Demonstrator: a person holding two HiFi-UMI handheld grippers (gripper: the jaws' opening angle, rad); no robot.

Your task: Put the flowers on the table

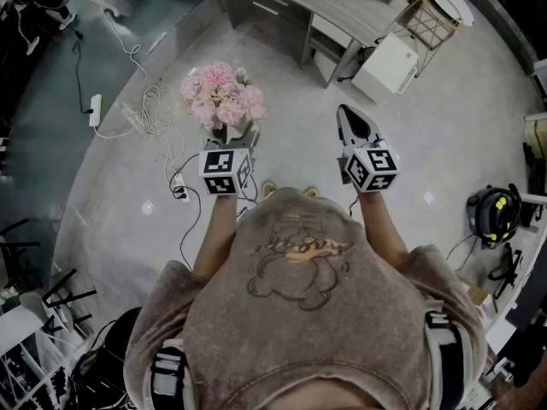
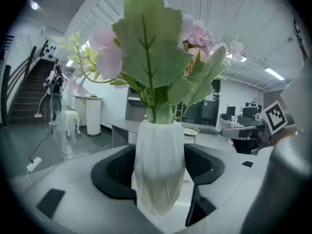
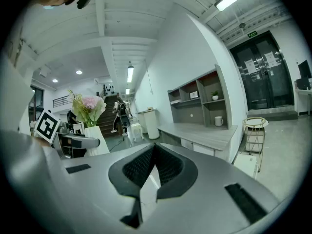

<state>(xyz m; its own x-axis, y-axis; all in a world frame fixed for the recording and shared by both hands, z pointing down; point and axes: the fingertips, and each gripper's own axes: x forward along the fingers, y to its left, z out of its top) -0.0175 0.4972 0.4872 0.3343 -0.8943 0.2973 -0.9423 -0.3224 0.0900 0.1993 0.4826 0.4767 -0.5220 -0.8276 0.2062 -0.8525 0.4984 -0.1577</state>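
A bunch of pink flowers [image 1: 222, 94] with broad green leaves rides upright in a white faceted vase [image 2: 158, 172], clamped between the widely spread black pads [image 2: 114, 167] of the left gripper [image 1: 229, 137]. It is held in the air over the pale floor [image 1: 444, 135], short of the grey desk [image 1: 329, 2], which the top edge of the head view cuts off. The right gripper [image 1: 354, 125] carries nothing, its jaws drawn together until the tips meet.

No wording can be read anywhere. The marker cubes [image 1: 226, 171] bear only black-and-white square patterns, the script across the bear drawing on the person's shirt [image 1: 299, 250] is too faint to make out, and the green sign [image 3: 252, 33] over the glass doors is too small (as are the sheets posted on them). From the head view the blooms and cube hide most of the vase. A person on the staircase [image 2: 53, 89] is seen only as a small figure.
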